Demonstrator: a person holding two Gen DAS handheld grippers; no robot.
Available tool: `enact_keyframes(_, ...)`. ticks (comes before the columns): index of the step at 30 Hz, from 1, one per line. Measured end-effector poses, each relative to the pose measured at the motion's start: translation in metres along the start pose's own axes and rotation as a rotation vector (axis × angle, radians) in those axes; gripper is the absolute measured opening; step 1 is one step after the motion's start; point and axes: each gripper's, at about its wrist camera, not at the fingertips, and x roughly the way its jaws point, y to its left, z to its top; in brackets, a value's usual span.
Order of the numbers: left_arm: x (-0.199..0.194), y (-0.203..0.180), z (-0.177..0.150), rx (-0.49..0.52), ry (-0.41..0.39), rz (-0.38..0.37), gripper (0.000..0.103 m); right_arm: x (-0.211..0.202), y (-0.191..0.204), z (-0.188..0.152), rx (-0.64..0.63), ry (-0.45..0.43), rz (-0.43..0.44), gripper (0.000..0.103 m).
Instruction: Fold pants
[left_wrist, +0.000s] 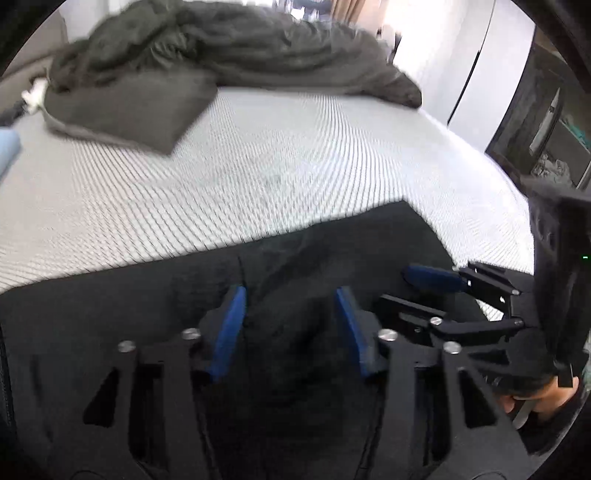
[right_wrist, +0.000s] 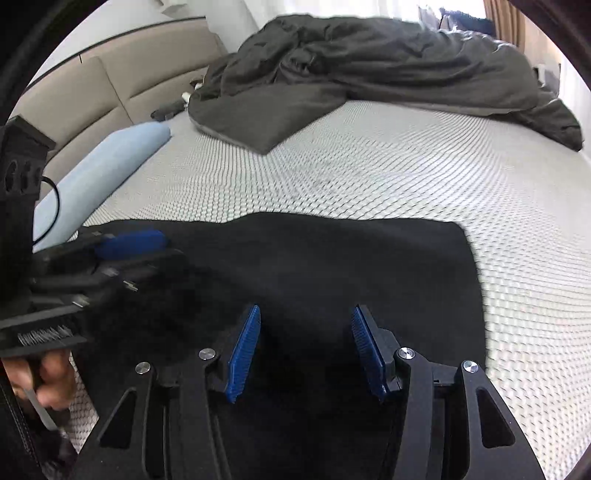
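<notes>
You are working over a bed (right_wrist: 369, 177) with a pale ribbed mattress cover, a rumpled grey duvet (right_wrist: 369, 66) bunched along its far side, a light blue pillow (right_wrist: 96, 173) by the padded headboard (right_wrist: 92, 92), and the black pants (right_wrist: 332, 266) lying flat on the near part of the mattress, their far edge running straight across to a squared corner at the right. You are holding the left hand-held gripper (left_wrist: 291, 325) over a raised ridge of the black cloth; its blue pads are standing apart on either side of that ridge and are not pressing it, so it is gripping nothing. The right hand-held gripper (right_wrist: 304, 350) is likewise hovering over the cloth with its jaws parted and nothing caught between them. Both are sitting close together near the same end of the pants, so you are probably lining up a pinch for the next fold. To do it well, you should be lowering each pad until one finger is sliding under the edge, taking every layer and not just the top one. Keep the two grips level with each other and spread towards the outer corners, since a hold this close together is likely leaving the cloth sagging and the fold crooked. The black cloth is hiding its seams, so check the edge before closing.
</notes>
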Motion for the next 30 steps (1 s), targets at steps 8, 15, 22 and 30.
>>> enact_keyframes(8,0.02,0.032,-0.001,-0.06,0.042,-0.02,0.02,0.021,-0.016,-0.007,-0.098,0.08,-0.199,0.053)
enact_keyframes(15,-0.006,0.016,0.002,0.01,-0.008,0.009,0.02,-0.006,-0.059,0.001,0.06,0.026,-0.176,0.053)
enact_keyframes(22,0.02,0.021,0.012,-0.081,0.012,0.038,0.022,0.031,-0.007,0.038,0.022,-0.036,-0.028,0.053)
enact_keyframes(30,0.023,0.035,0.008,-0.092,-0.005,0.028,0.022,0.044,-0.042,0.033,0.04,0.025,-0.341,0.053)
